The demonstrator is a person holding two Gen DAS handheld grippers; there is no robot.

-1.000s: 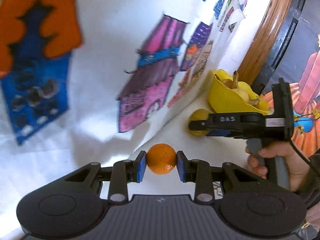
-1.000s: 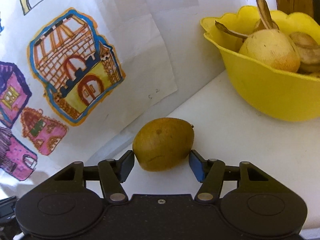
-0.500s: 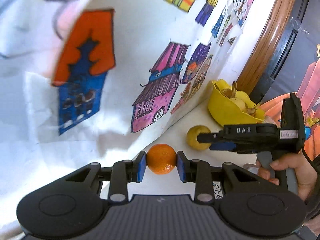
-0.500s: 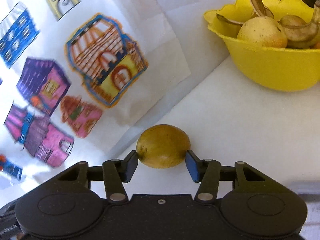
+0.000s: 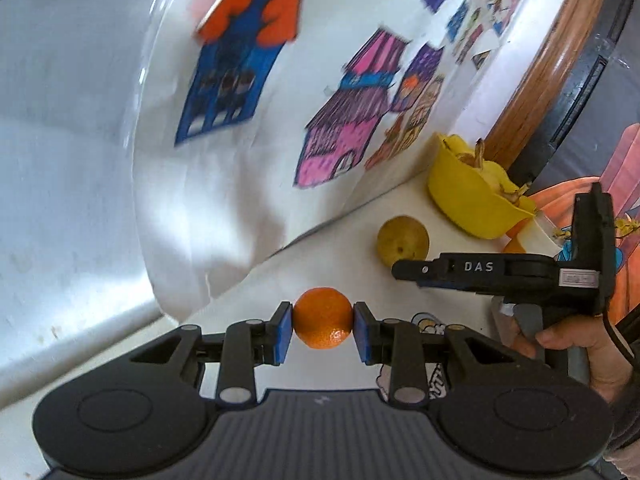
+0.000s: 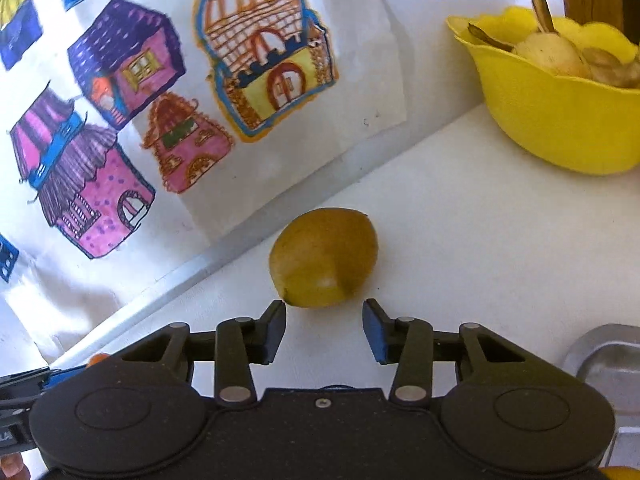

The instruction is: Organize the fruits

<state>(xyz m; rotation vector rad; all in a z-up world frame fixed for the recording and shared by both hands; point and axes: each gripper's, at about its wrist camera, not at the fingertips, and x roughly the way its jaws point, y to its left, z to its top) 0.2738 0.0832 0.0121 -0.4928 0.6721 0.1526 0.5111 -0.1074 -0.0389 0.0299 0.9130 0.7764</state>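
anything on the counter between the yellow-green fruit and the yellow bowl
Nothing: in the right wrist view, only bare white counter separates the yellow-green fruit from the yellow bowl.

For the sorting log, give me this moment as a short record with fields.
left claw: shut on the orange, held off the table
right claw: closing, nothing between the pads; the pear lies just ahead
pear: on the table, outside the bowl
bowl: yellow, holds fruit and peels
wall: paper sheets with coloured house drawings
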